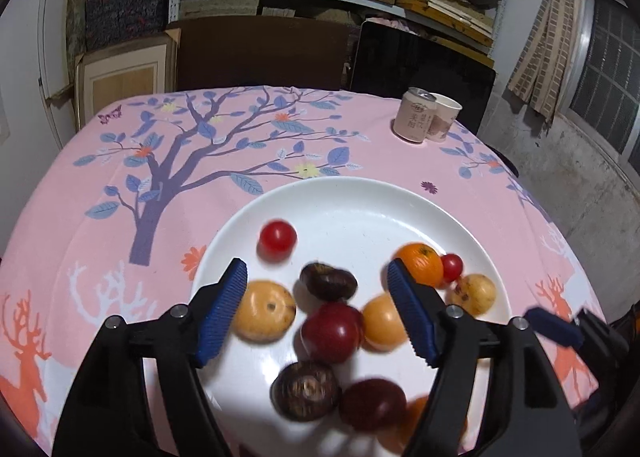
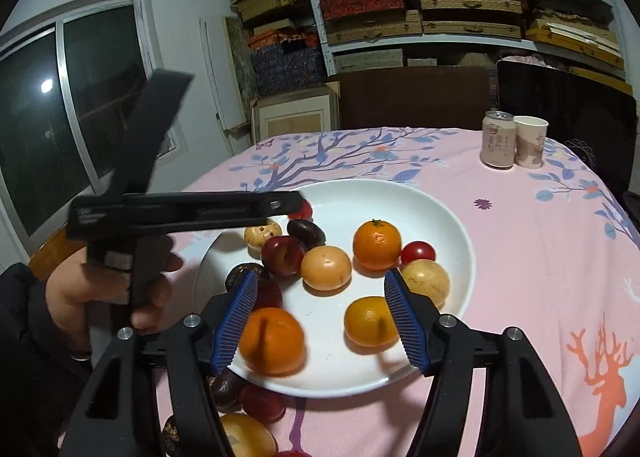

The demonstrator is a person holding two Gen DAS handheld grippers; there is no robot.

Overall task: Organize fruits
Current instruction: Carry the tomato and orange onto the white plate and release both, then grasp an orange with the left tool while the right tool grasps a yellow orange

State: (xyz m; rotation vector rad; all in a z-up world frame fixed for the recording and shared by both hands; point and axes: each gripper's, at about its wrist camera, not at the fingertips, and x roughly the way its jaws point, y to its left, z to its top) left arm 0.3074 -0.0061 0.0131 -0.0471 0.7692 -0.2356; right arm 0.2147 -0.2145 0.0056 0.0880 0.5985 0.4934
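Note:
A white plate (image 1: 360, 197) on the pink tablecloth holds several fruits: a cherry tomato (image 1: 278, 239), a chestnut (image 1: 328, 281), a dark red plum (image 1: 332, 331), yellow loquats (image 1: 264, 311) and a mandarin (image 1: 420, 263). My left gripper (image 1: 316, 265) hangs open over the plate's middle, touching none of the fruit. My right gripper (image 2: 320, 275) is open too, above the plate's near side, between a mandarin (image 2: 272, 341) and an orange fruit (image 2: 370, 321). A hand (image 2: 80, 289) holds the left gripper's body (image 2: 180, 209) at the plate's left edge. A chestnut (image 2: 224, 385), a red fruit (image 2: 262, 403) and a yellow fruit (image 2: 244, 437) lie off the plate.
A drink can (image 2: 498, 141) and a paper cup (image 2: 530, 141) stand at the table's far right. A dark chair back (image 1: 420, 61) and a carton (image 1: 124, 77) stand behind the table. Shelves of boxes fill the back wall. A window is at the left in the right wrist view.

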